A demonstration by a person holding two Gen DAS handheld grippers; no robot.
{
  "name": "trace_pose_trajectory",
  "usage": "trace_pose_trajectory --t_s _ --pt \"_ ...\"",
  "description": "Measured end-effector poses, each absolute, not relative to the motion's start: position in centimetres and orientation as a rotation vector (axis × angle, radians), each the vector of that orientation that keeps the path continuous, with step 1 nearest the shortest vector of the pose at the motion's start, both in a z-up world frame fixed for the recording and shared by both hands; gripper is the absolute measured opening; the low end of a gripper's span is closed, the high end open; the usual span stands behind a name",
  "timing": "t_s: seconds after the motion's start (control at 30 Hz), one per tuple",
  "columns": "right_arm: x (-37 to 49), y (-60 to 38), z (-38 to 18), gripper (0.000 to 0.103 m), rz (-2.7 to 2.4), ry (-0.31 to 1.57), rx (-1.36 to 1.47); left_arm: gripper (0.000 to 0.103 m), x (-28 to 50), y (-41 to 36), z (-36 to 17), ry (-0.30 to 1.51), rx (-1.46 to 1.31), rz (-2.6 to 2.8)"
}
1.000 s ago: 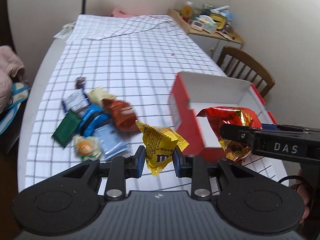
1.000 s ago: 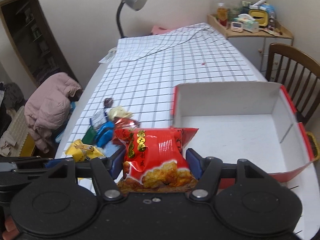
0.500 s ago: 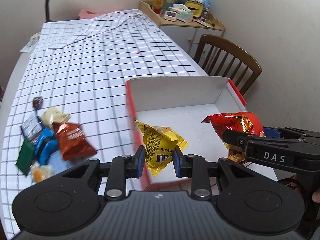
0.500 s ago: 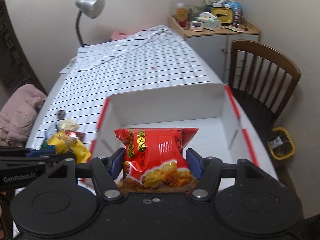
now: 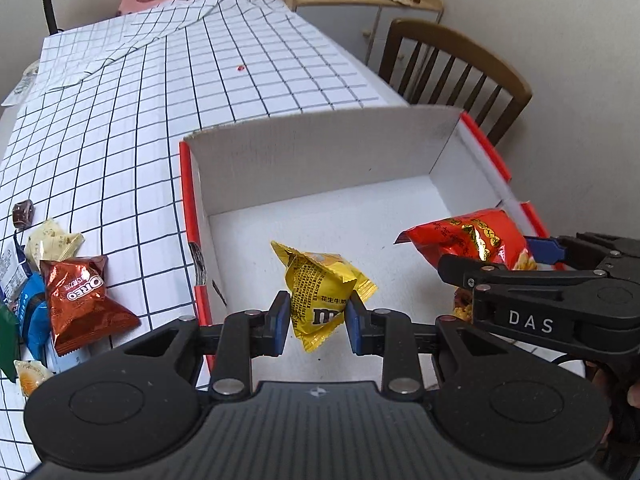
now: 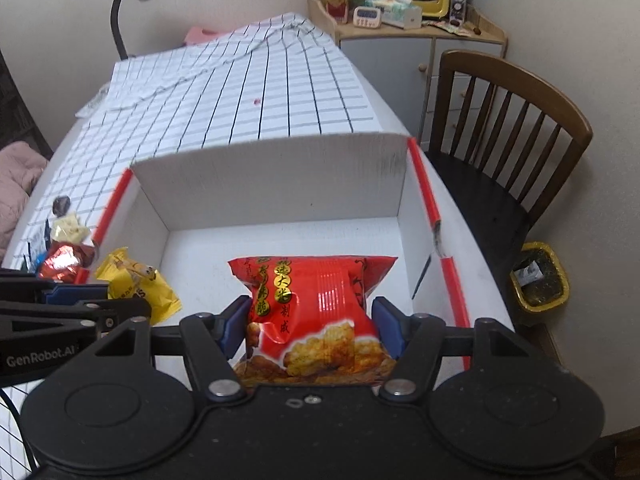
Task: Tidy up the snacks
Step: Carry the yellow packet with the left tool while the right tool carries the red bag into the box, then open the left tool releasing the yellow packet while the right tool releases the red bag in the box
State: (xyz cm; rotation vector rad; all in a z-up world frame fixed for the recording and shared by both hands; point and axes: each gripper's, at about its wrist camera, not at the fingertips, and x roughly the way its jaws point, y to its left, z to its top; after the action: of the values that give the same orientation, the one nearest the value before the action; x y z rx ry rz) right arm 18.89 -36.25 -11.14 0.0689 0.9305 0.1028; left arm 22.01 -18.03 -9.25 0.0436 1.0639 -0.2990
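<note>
Over the open box, two snacks held

Nearest, the left tool (image 5: 317, 317) pinches a yellow candy packet (image 5: 320, 292); the right tool (image 6: 311, 327) clamps a red rice-cracker bag (image 6: 316, 316). Both hang above the white box (image 5: 320, 156); beyond lies the checked worktop (image 5: 160, 92).

White bench (image 5: 132, 128) under a black-grid cloth (image 5: 256, 52). On it, an open red-edged white box (image 5: 320, 168) and, left of that, a loose snack heap: brown Oreo pouch (image 5: 80, 304), cream wrapper (image 5: 50, 236).
</note>
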Motion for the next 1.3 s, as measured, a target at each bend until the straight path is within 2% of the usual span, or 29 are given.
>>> trace_pose_trajectory --t_s 0.37,0.7,0.93,1.03,1.1,1.17,1.3 --pt "20.2 -35.5 -13.2 0.065 0.109 0.991 -0.001 0.028 22.3 -20.0 -12.6 1.136 0.122 -0.261" --pt "20.2 -36.4 -13.2 0.066 0.141 0.996 0.010 0.028 22.3 -20.7 -13.1 1.154 0.112 -0.222" --pt "19.4 -37.5 -12.0 0.076 0.178 0.960 0.013 0.029 21.6 -21.1 -12.7 1.140 0.079 -0.178" --pt "19.1 -38.0 -11.4 0.079 0.200 0.943 0.014 0.035 21.0 -21.0 -12.4 1.132 0.042 -0.162" --pt "18.8 -38.2 -11.0 0.081 0.215 0.932 0.008 0.047 20.4 -21.0 -12.0 1.113 0.027 -0.144" --pt "18.5 -38.4 -10.5 0.083 0.234 0.924 0.009 0.053 19.8 -21.1 -11.4 1.090 0.019 -0.137" --pt "17.9 -39.0 -9.6 0.085 0.264 0.906 0.010 0.057 18.7 -20.5 -10.3 1.060 -0.003 -0.116"
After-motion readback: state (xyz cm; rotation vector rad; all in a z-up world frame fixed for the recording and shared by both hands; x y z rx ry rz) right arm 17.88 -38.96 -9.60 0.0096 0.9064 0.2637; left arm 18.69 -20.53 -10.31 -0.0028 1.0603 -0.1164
